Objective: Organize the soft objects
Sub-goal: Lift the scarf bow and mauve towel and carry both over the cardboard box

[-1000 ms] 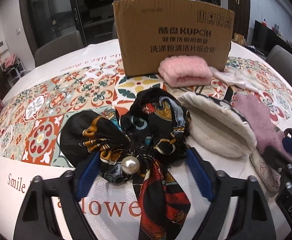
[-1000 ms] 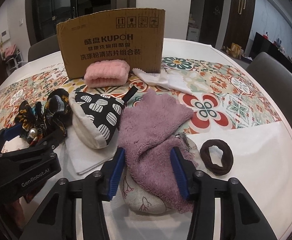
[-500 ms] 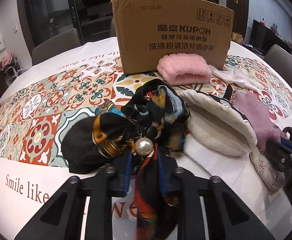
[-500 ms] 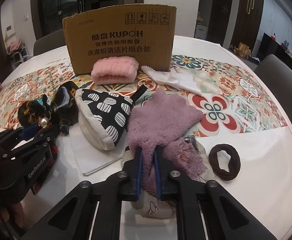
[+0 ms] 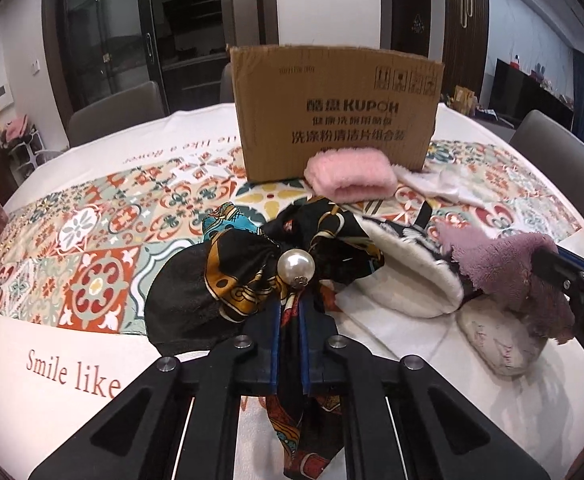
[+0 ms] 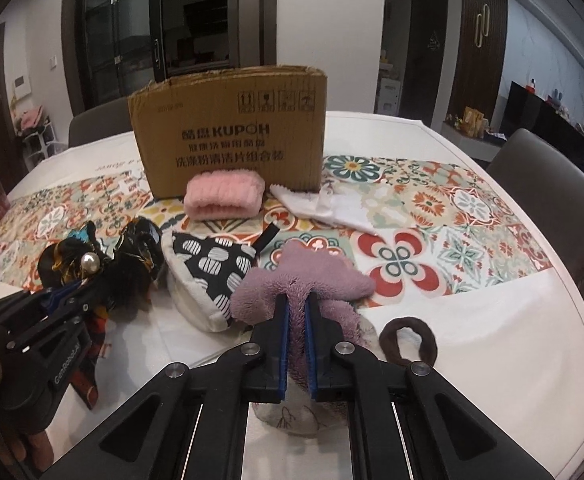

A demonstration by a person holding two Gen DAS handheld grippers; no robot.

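A home dining room: clothed table [image 5: 91,360], upholstered chairs [image 6: 552,184], glass-door cabinets [image 5: 103,40].

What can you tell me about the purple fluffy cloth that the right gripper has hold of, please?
The purple fluffy cloth is a mauve, plush, towel-like piece with ragged lobes. The right gripper is shut on a bunched fold of it, its blue pads having just closed. The far lobes spread toward the patterned tablecloth; the rest droops over a pale printed pouch below. It lies beside the black-and-white spotted mitt.

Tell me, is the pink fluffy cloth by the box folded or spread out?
Folded. The pink fluffy cloth lies doubled into a thick bundle, its layers showing along the front edge, against the cardboard box.
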